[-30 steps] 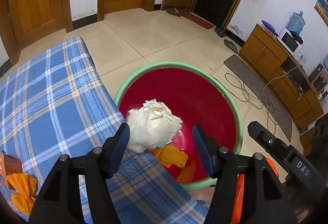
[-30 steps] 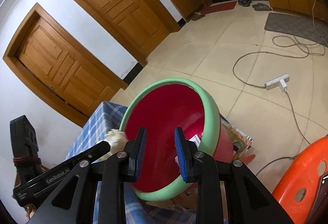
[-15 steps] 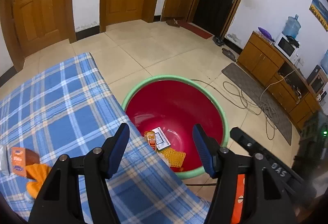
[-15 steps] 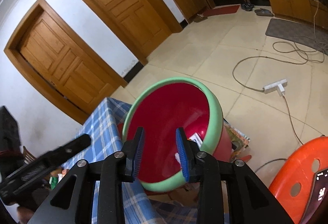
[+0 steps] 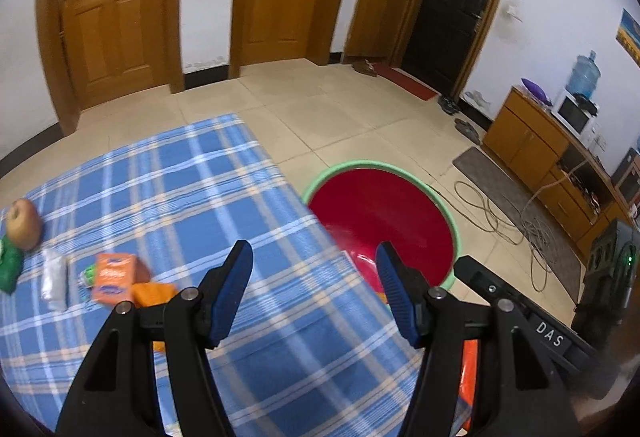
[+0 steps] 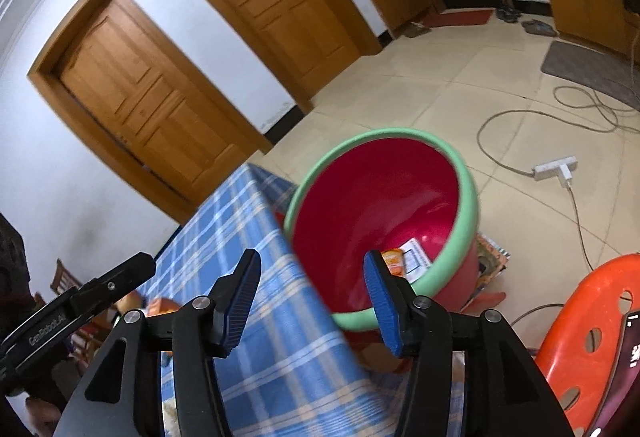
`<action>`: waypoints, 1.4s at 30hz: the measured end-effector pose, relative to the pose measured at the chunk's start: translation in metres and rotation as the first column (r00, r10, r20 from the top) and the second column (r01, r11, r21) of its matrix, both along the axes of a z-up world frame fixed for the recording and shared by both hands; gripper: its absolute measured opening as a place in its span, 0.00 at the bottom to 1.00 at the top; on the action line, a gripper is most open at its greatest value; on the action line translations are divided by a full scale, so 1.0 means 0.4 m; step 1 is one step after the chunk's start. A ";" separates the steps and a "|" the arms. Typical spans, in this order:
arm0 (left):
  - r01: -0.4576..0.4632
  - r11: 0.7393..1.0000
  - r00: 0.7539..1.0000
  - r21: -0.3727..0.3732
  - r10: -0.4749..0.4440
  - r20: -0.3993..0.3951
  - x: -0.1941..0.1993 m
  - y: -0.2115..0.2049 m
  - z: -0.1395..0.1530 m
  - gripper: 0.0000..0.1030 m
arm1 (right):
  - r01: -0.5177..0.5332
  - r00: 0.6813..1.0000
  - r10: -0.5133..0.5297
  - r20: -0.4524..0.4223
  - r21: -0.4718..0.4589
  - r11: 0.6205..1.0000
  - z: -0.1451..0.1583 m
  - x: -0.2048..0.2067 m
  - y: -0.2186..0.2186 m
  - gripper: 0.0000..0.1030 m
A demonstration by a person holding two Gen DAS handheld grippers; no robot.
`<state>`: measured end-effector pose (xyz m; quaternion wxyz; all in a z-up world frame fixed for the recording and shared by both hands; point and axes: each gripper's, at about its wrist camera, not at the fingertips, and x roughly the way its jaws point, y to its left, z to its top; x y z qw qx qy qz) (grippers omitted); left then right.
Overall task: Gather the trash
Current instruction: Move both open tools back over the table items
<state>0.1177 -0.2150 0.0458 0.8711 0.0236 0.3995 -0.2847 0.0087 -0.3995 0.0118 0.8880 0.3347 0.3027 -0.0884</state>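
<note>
A red bin with a green rim (image 5: 448, 215) (image 6: 466, 213) stands on the floor by the table's right edge; an orange packet and a white paper (image 6: 414, 257) lie inside. My left gripper (image 5: 316, 291) is open and empty above the blue plaid tablecloth (image 5: 180, 197). My right gripper (image 6: 310, 299) is open and empty over the table edge near the bin. On the table at left lie an orange carton (image 5: 112, 277), an orange wrapper (image 5: 154, 295), a white packet (image 5: 54, 279), a green item (image 5: 8, 269) and an apple (image 5: 24, 223).
An orange plastic chair (image 6: 592, 337) stands at the right. Cables and a power strip (image 6: 556, 169) lie on the tiled floor. A wooden cabinet (image 5: 536, 153) lines the right wall. Wooden doors stand behind.
A second ago a white crumpled wad was dropping from my open left gripper into the bin. Since then my left gripper has pulled back over the table. My right gripper has opened wider.
</note>
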 end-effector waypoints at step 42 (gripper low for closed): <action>-0.378 0.908 0.909 0.180 0.401 -0.112 0.283 0.545 -0.279 0.49 | -0.163 0.979 0.155 -0.129 -0.047 0.986 -0.063 0.094 0.240 0.57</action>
